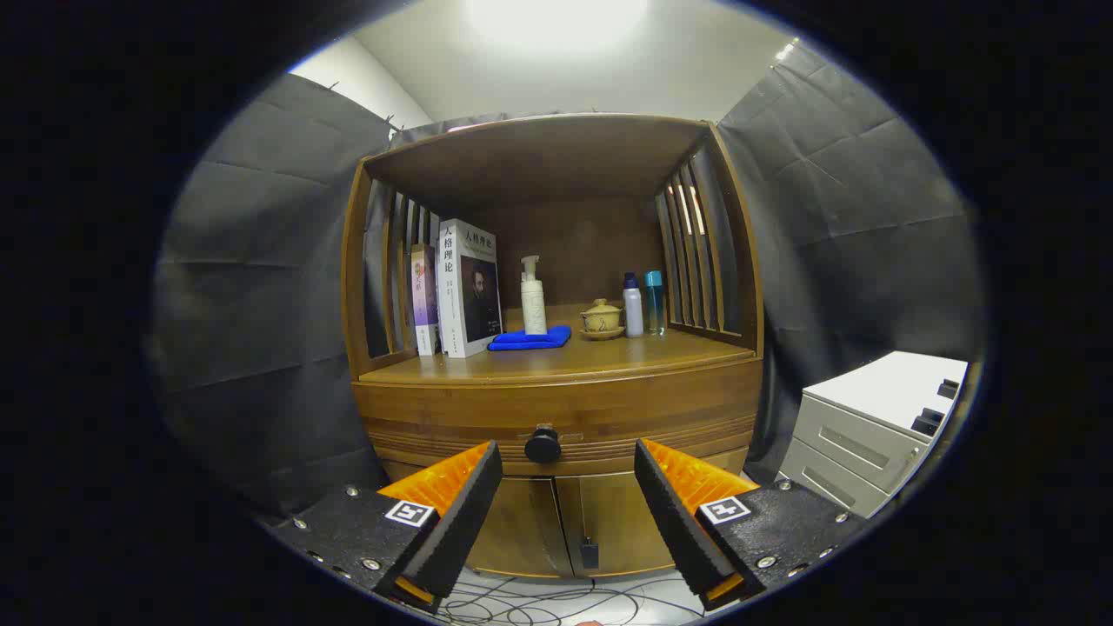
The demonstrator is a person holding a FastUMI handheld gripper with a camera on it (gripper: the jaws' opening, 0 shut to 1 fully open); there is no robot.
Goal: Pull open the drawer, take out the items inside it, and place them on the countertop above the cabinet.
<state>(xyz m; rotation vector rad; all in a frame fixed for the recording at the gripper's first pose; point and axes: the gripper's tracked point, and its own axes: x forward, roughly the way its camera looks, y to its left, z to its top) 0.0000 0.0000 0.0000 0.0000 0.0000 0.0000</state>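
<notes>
A wooden cabinet stands straight ahead. Its drawer (556,417) is closed, with a round black knob (543,446) at the middle of the front. My gripper (567,461) is open, its fingertips a short way in front of the drawer, and the knob sits beyond them, seen in the gap slightly toward the left finger. Nothing is between the fingers. Above the drawer runs the countertop (609,355). What the drawer holds is hidden.
On the countertop stand two books (459,287), a white pump bottle (532,300) on a folded blue cloth (530,339), a small lidded teapot (601,318) and two small bottles (642,304). Below the drawer are two cabinet doors (556,522). Cables lie on the floor. A grey drawer unit (869,435) stands at the right.
</notes>
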